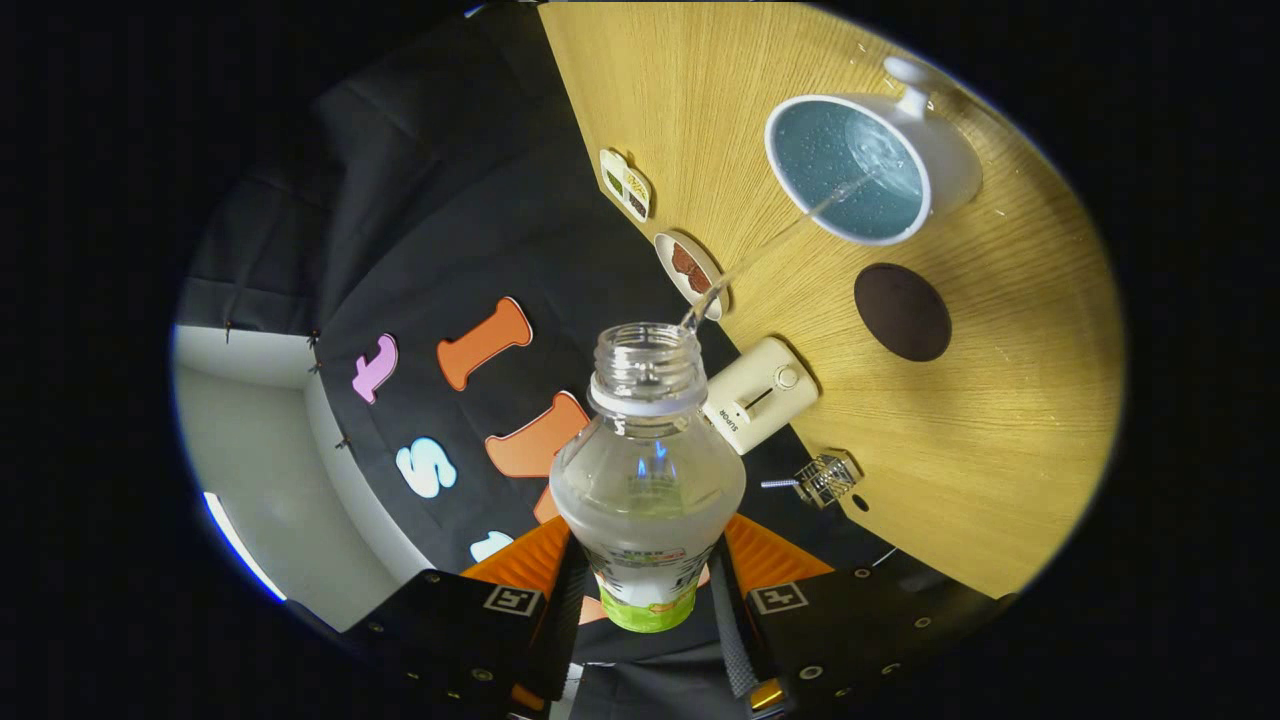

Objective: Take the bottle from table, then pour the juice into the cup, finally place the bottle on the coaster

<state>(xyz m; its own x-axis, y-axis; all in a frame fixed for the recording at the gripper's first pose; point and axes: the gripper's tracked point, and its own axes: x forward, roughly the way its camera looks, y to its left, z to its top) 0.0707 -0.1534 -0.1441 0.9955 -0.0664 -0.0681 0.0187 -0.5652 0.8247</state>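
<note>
The tongs (pixel 648 590) are clamped on the clear plastic bottle with a green-banded label (pixel 648 500), one finger pressing each side of its lower body. The bottle is uncapped and tipped toward the pale wood-grain surface (pixel 1000 420), its open mouth pointing away from the fingers. A thin clear stream (pixel 780 235) leaves the mouth and arcs into the white cup with a blue-grey interior (pixel 850 170), which sits well beyond the fingers; liquid shows inside the cup. The dark round coaster (pixel 902 312) lies on the surface just beside the cup, on the side nearer the tongs, and is bare. Along the surface's edge lie a cream toaster-shaped toy (pixel 760 393), a small round plate (pixel 688 268), a small divided tray (pixel 626 184) and a small wire basket (pixel 826 478).
</note>
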